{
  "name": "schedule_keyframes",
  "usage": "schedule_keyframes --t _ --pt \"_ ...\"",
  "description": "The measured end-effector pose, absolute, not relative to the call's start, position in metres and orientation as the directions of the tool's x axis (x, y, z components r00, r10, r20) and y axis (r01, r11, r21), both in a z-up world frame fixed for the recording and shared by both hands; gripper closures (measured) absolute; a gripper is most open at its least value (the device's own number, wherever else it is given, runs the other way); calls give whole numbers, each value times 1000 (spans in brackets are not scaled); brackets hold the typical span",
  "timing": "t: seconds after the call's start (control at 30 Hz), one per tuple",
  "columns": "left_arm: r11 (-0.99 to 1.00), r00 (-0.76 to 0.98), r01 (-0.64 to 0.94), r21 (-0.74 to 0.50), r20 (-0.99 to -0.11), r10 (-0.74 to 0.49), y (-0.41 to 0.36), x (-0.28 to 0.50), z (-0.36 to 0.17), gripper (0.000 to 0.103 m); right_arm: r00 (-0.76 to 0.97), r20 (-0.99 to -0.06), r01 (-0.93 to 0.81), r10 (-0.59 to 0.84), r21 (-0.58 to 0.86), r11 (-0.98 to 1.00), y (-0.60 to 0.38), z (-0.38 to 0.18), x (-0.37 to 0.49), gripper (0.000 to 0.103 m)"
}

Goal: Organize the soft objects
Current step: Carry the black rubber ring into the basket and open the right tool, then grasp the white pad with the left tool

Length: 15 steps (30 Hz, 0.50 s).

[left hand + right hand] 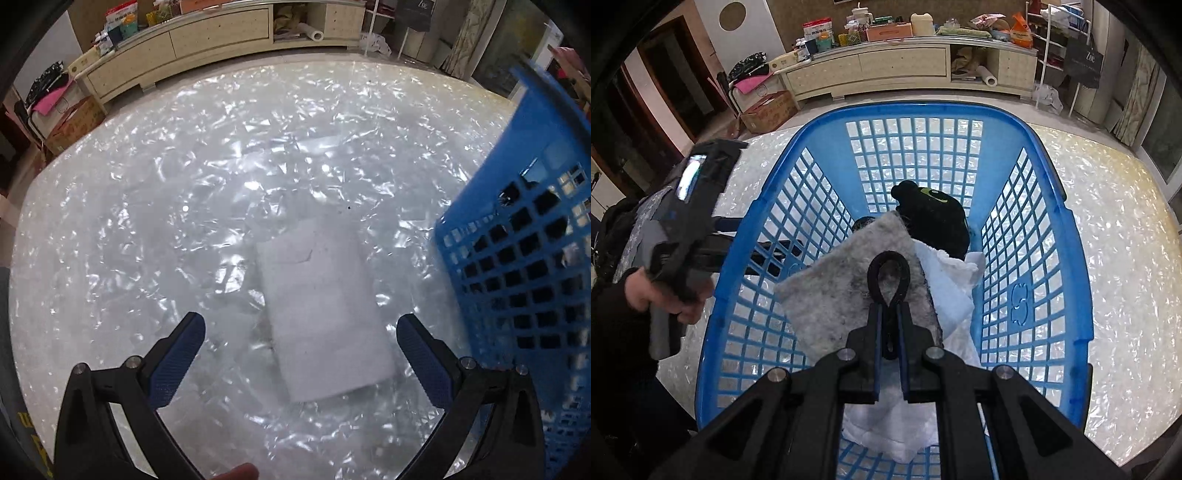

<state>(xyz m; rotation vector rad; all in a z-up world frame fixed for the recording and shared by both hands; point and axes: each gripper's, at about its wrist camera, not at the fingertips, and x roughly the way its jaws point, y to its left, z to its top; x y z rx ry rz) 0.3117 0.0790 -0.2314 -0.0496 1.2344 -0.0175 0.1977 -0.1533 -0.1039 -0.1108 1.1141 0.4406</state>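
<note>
From the left wrist view, the left gripper [301,354] points steeply down at a white foam pad [321,306] lying flat on the shimmering pearl-patterned tabletop [147,206], its jaws spread wide with one finger on either side of the pad's near end and neither pad touching it; that straddling stance reads as a set-up for closing across the pad's narrow width. The pad is a soft-looking white rectangle, slightly skewed to the camera, with a faint crease near its far end and a pale, hazy surface that almost blends with the table. The blue plastic basket [524,258] stands just beside it on the right, blurred at its rim, close enough to serve as the drop-off. From the right wrist view, the right gripper [889,306] hangs over the open basket [1082,295], jaws pressed together on a black loop [888,275] that pokes out past the fingertips; holding by the loop probably lets the attached grey felt-like cloth [827,291] dangle over the basket. The cloth is fuzzy and mottled grey with darker smudges. Beneath it in the basket lie a white quilted cloth [945,291] and a black plush toy [934,218] with a green eye. At left, outside the basket wall, the person's hand [665,295] grips the other tool's handle.
</note>
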Motion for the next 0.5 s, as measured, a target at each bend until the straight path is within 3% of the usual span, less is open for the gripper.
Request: schedule_keyframes --t 0.23,0.33,0.43,0.47,0.5 --pt "999 329 -27 -43 -944 -32 79 320 -239 1 351 -892 -405 284 129 905 -151 -103 198 95" --pt "1000 319 -27 -14 -948 -5 79 325 -240 11 343 -897 -404 278 126 906 -150 -103 197 94" --pt "1000 330 -9 -13 -944 -9 80 324 -234 30 337 -902 -401 269 120 908 -149 -103 196 93" --pt "1000 334 -6 -14 -942 -11 81 324 -231 44 336 -903 -400 267 120 909 -149 -103 195 89" --pt "1000 336 -5 -16 -942 -13 82 323 -229 51 336 -904 -400 265 118 909 -148 -103 195 85"
